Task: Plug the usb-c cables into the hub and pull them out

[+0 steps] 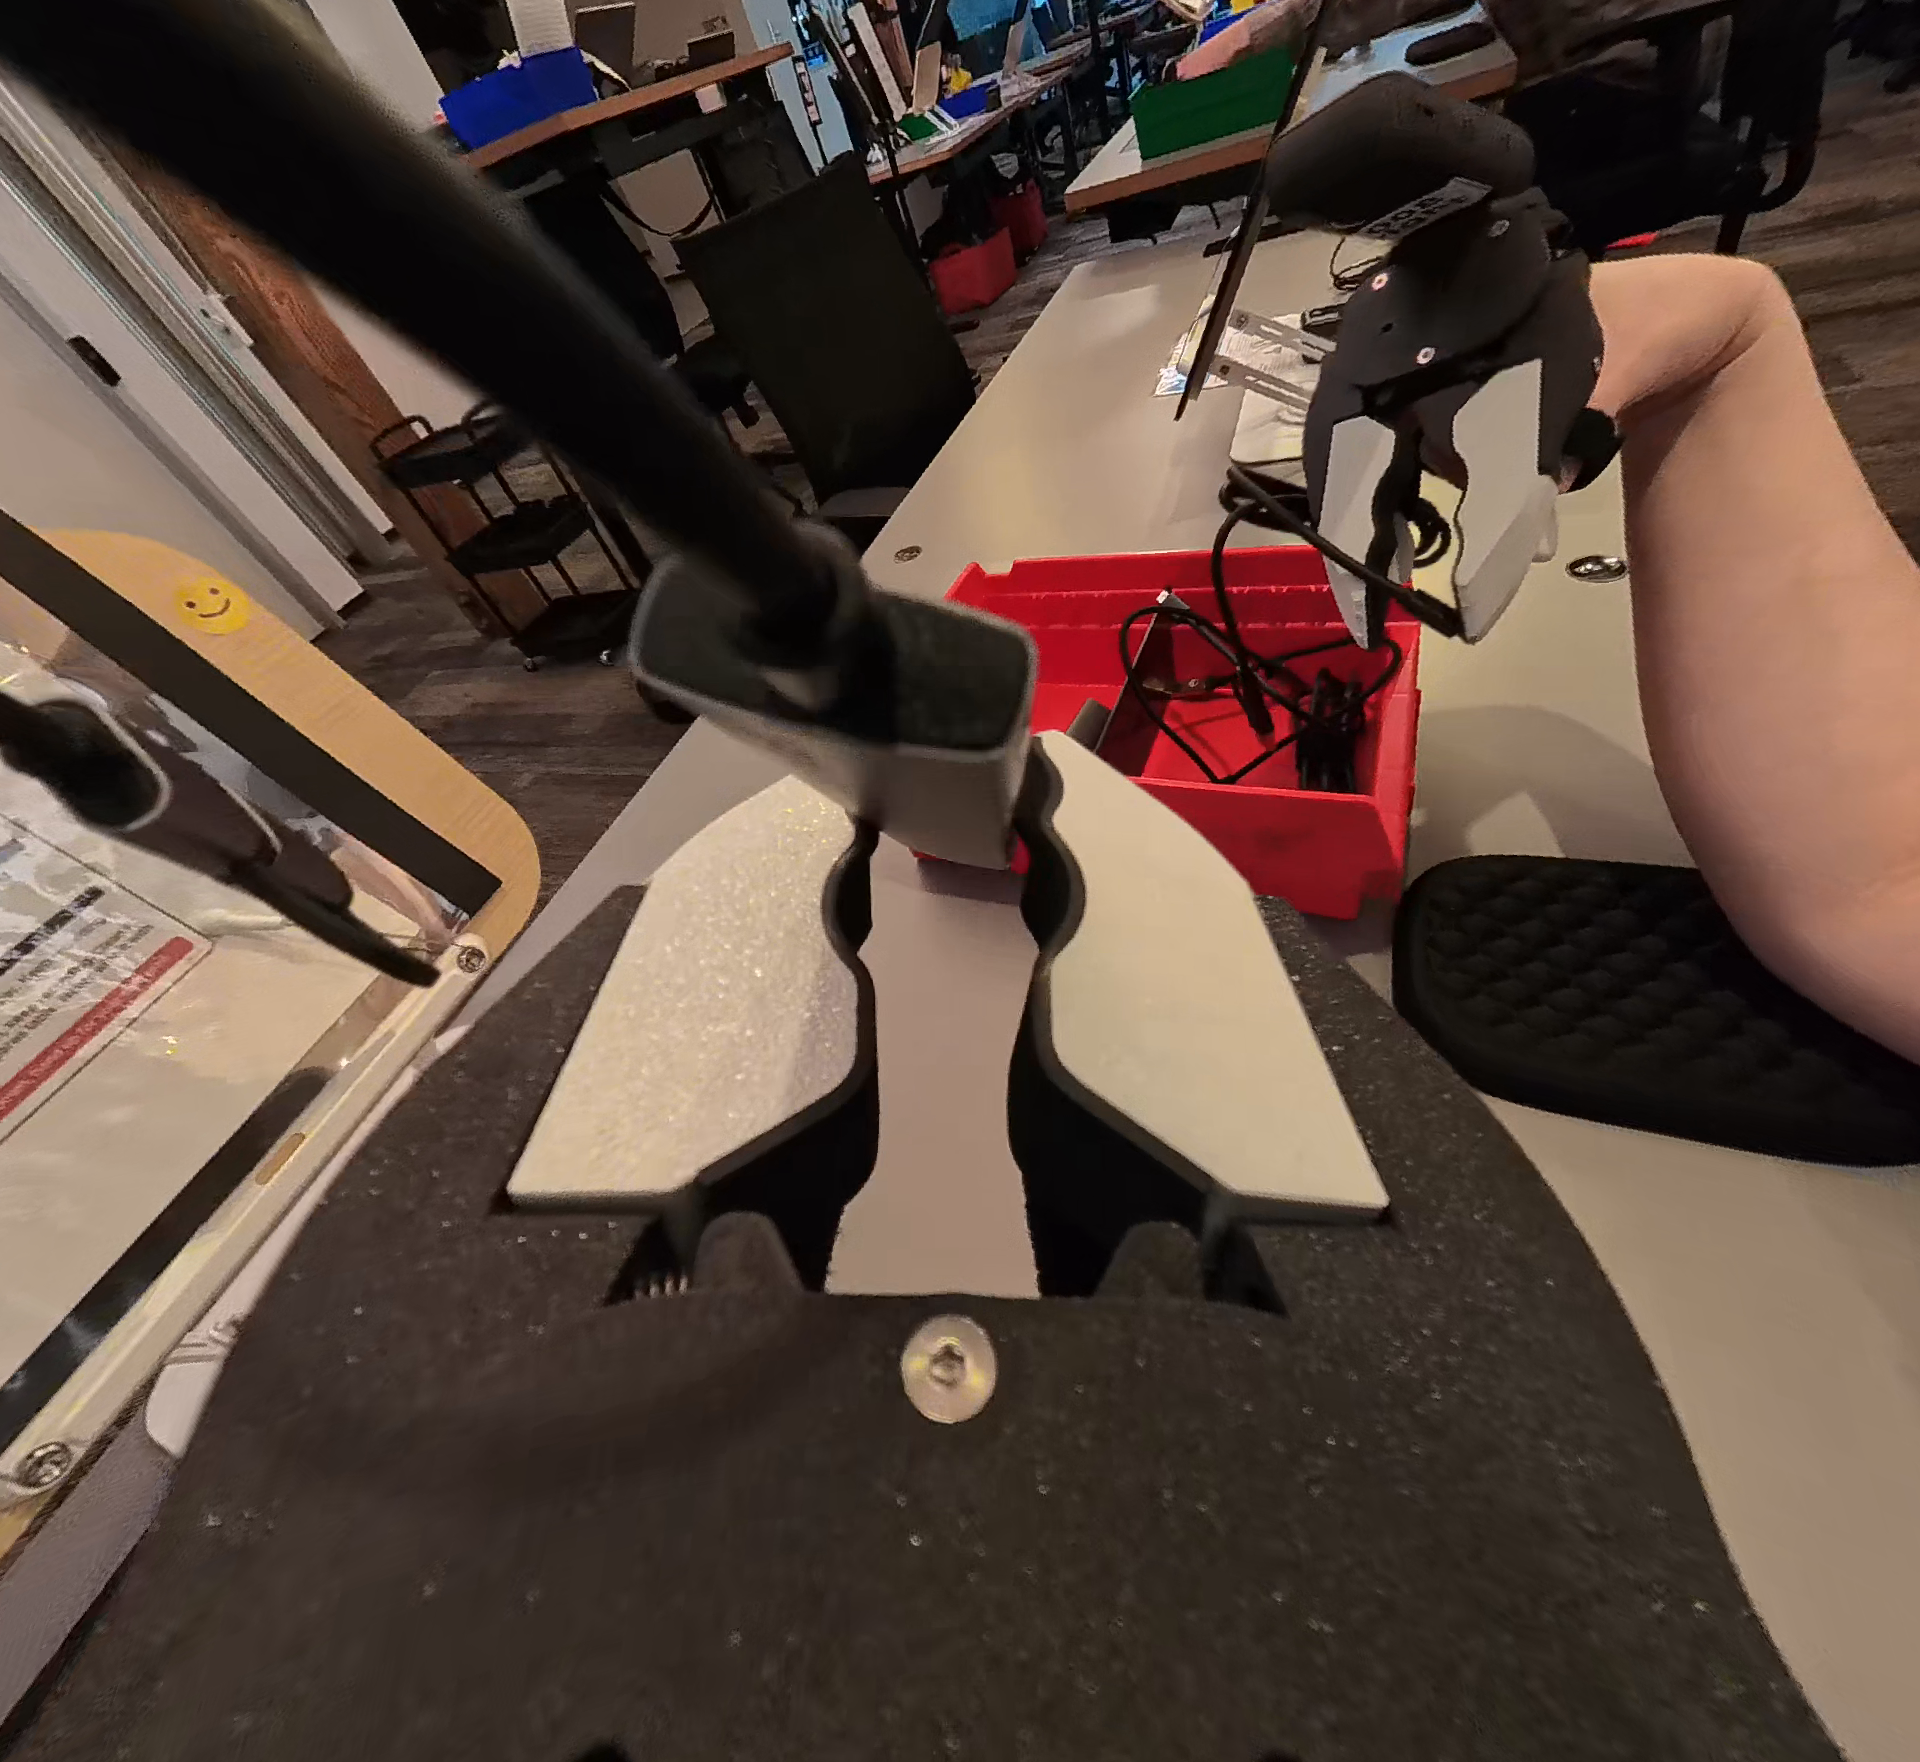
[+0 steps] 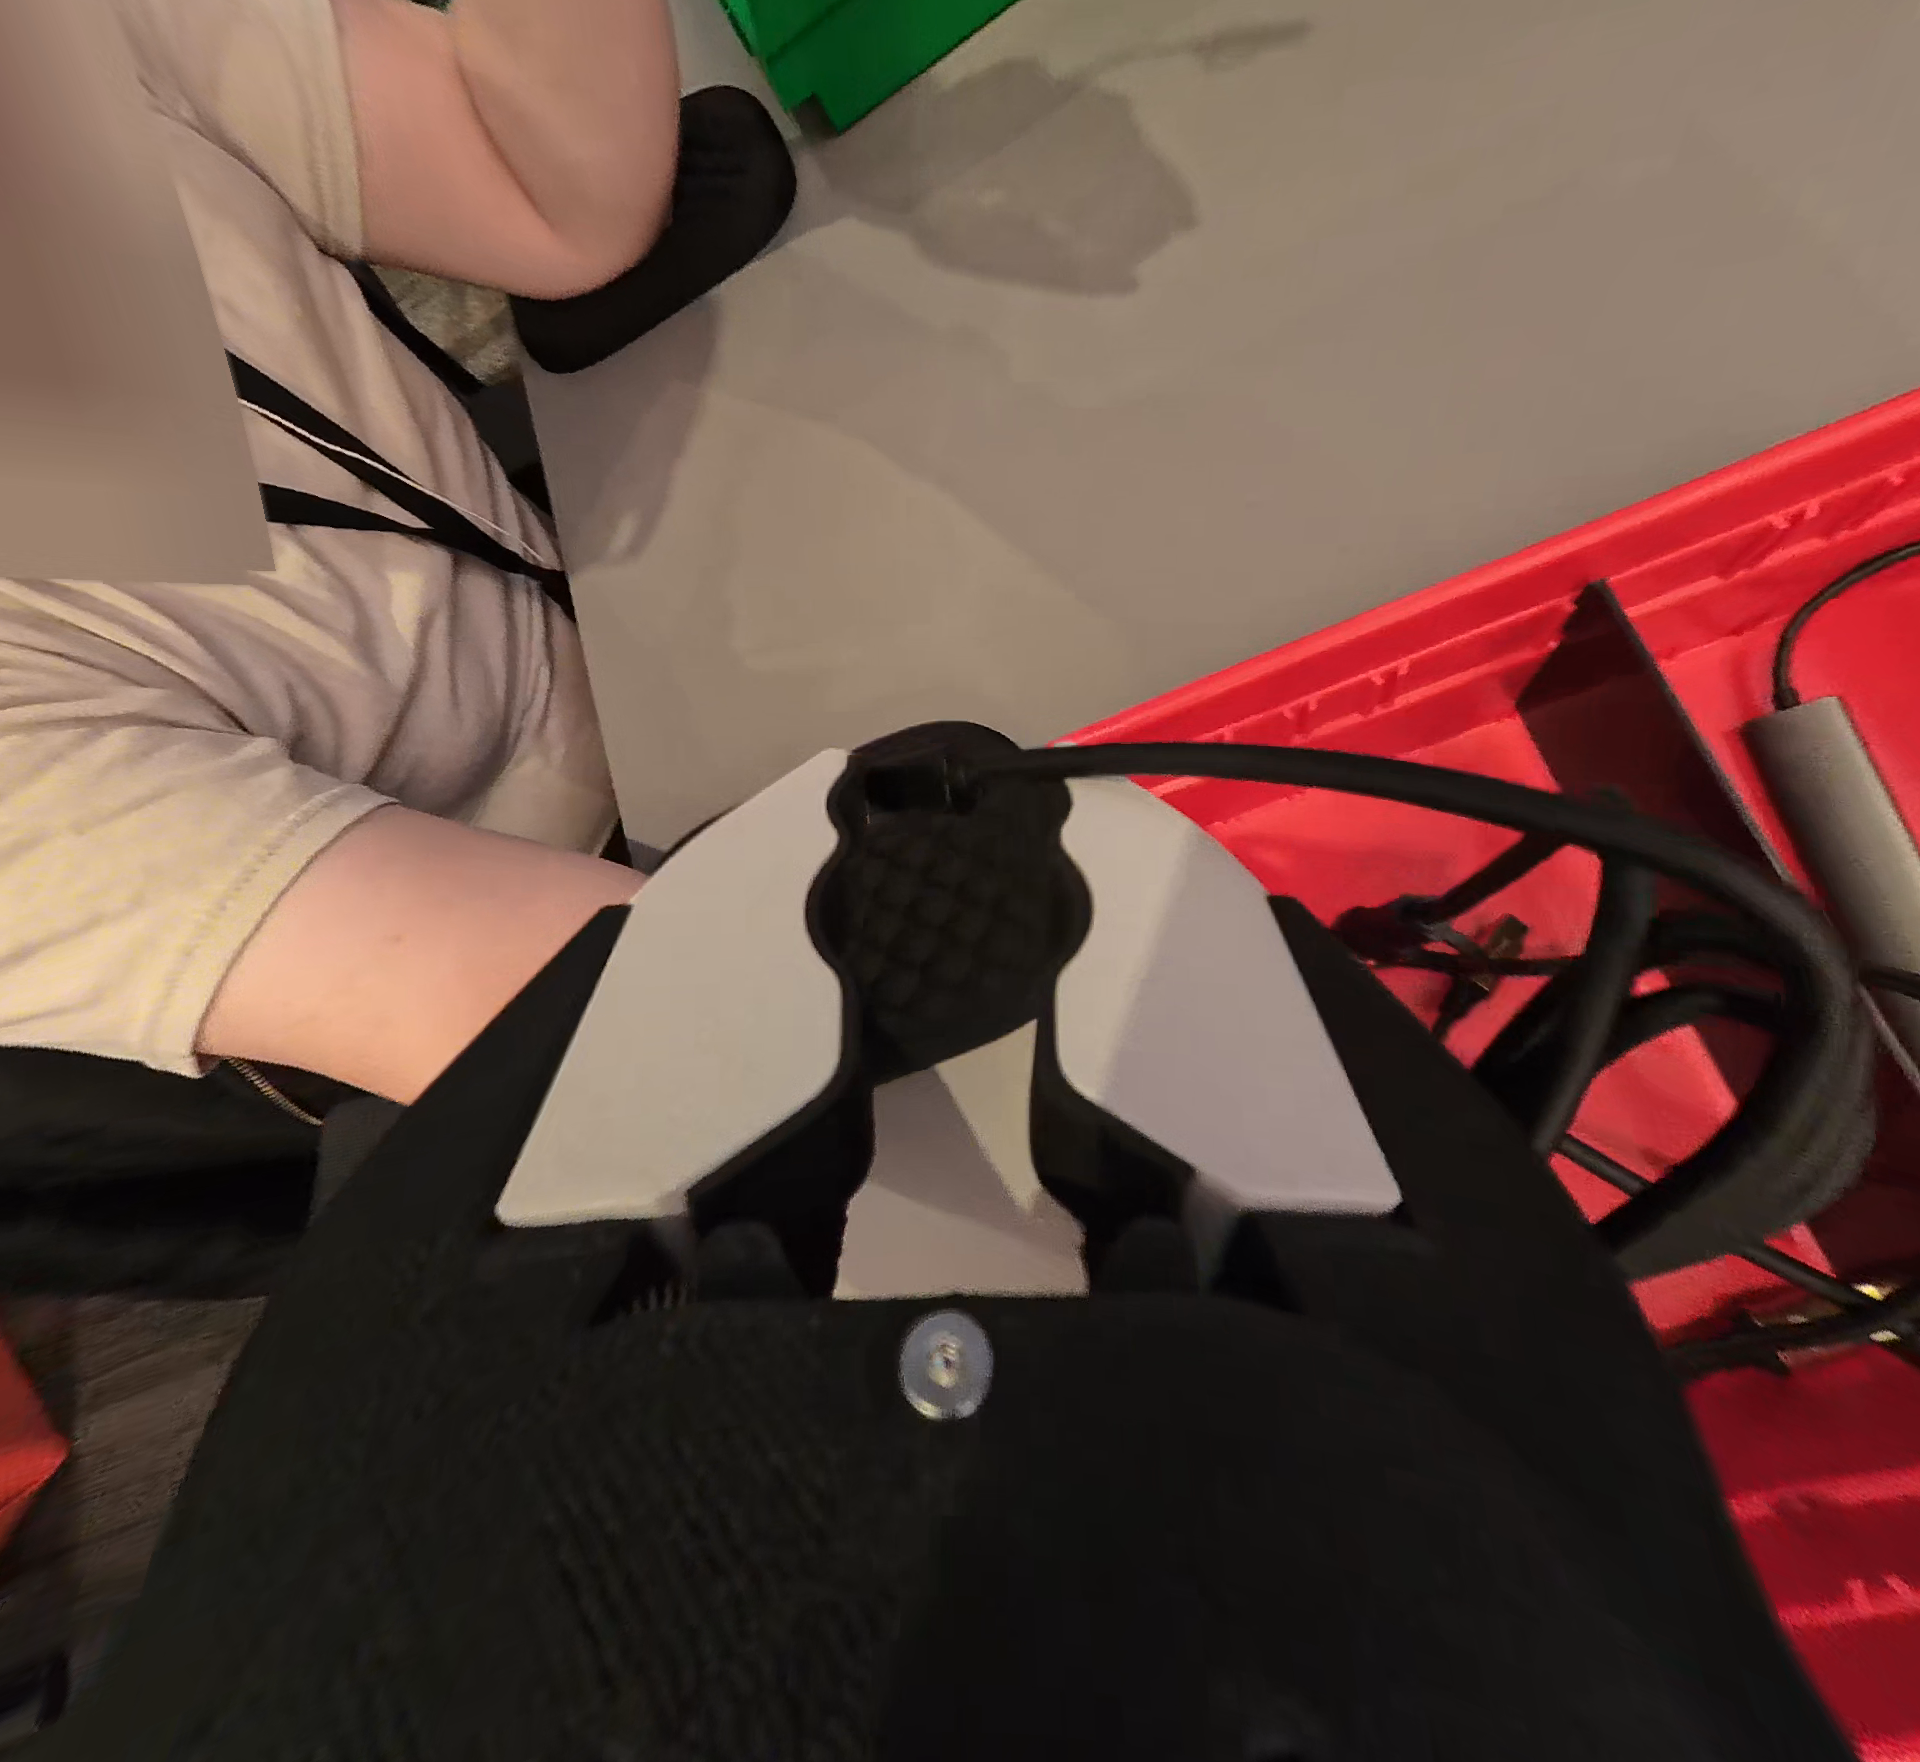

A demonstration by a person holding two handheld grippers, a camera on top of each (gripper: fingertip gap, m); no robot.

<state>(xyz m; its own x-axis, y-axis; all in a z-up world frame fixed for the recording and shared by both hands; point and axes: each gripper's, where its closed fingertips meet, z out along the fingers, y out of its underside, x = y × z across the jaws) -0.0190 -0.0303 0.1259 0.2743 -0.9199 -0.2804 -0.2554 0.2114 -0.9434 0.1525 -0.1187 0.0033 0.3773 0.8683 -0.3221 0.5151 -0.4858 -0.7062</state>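
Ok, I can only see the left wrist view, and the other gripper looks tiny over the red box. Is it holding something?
Observer: Yes. The right gripper is shut on a small black plug, right at its fingertips.
Operator: Where does the wire go from there?
Observer: The cable swings out to the side, bends round in a loop and drops back into the red bin.
Operator: Is anything else in that bin?
Observer: A slim grey adapter lies beside the black divider, with a thin wire coming off its far end.
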